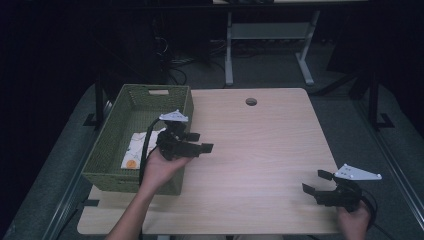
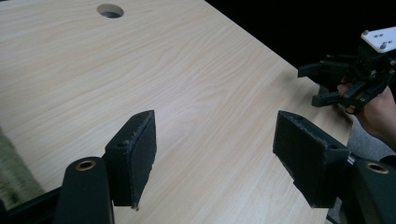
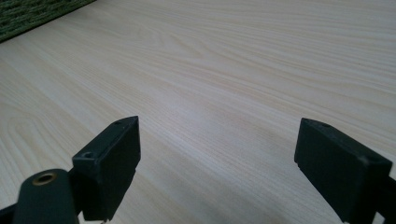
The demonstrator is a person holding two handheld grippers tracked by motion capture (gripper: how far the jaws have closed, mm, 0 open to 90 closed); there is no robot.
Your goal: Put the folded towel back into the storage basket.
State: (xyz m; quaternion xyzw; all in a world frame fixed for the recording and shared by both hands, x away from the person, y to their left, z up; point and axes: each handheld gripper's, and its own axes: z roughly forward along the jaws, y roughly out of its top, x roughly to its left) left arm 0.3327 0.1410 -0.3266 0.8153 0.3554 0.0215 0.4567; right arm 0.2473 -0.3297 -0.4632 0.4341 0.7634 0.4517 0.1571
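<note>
Green basket (image 1: 111, 150) holds the cloth (image 1: 136, 149) near its front. Our left gripper (image 1: 197, 142) and right gripper (image 1: 316, 183) are both spread, empty. We should withdraw slowly, clearing the rim.

cloth (image 1: 136, 148) in basket (image 1: 112, 140), basket on table (image 1: 260, 150)

Dim room, table (image 1: 260, 150) softly lit from above; near jaws slightly blurred, faint shadows

room: dark | floor (image 1: 270, 70): grey | second table's white legs (image 1: 229, 55) (far side)
</note>
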